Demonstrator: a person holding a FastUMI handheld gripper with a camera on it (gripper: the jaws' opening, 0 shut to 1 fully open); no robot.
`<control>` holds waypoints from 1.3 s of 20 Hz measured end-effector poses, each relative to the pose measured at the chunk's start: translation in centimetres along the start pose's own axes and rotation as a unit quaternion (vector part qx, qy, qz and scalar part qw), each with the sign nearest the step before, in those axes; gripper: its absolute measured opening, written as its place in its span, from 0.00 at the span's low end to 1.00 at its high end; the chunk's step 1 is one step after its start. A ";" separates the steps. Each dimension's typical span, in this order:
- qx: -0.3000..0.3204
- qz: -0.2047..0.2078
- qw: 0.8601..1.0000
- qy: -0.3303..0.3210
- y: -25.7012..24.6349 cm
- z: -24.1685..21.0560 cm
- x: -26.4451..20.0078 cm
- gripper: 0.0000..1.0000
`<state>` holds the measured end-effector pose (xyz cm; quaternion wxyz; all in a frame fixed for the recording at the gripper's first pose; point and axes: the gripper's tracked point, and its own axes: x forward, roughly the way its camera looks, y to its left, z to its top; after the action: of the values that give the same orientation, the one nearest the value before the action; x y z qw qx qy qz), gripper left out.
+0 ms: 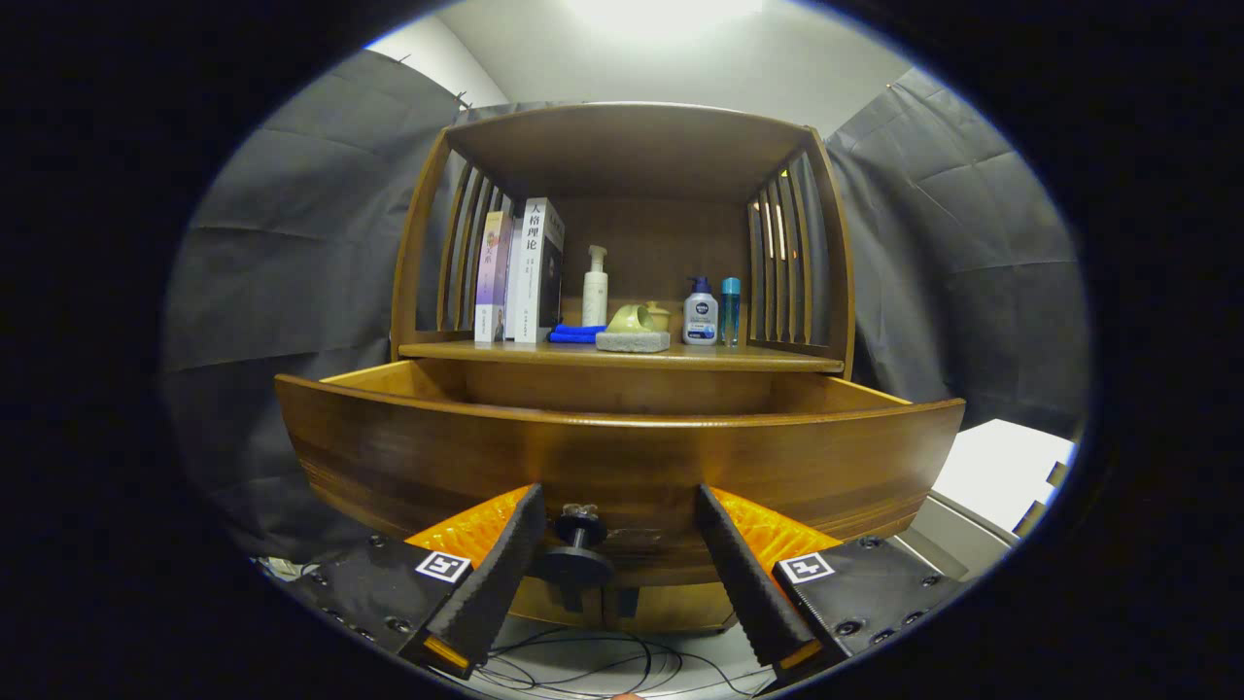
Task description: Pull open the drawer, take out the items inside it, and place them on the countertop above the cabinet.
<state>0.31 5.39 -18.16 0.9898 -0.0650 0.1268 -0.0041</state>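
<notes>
You are working at the brown wooden drawer (622, 457), which is standing pulled out under the cabinet's countertop (622, 356). The gripper (615, 507) is holding its fingers apart, flanking the small dark round knob (580, 544) on the drawer front without touching it. Left of that knob, lift clear; over it, rise above the front panel; right of it, avoid clipping the rim. The drawer's contents are hidden.
</notes>
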 end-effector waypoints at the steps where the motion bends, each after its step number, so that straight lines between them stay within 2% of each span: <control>1: -0.005 0.000 1.000 0.004 0.0 0.3 0.9 1.00; 6: 0.003 0.000 1.000 0.008 0.2 0.6 3.4 1.00; 26: 0.018 -0.001 1.000 0.021 0.3 1.6 4.8 1.00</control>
<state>5.31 5.80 -17.91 0.9879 -0.0469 0.1473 -0.0087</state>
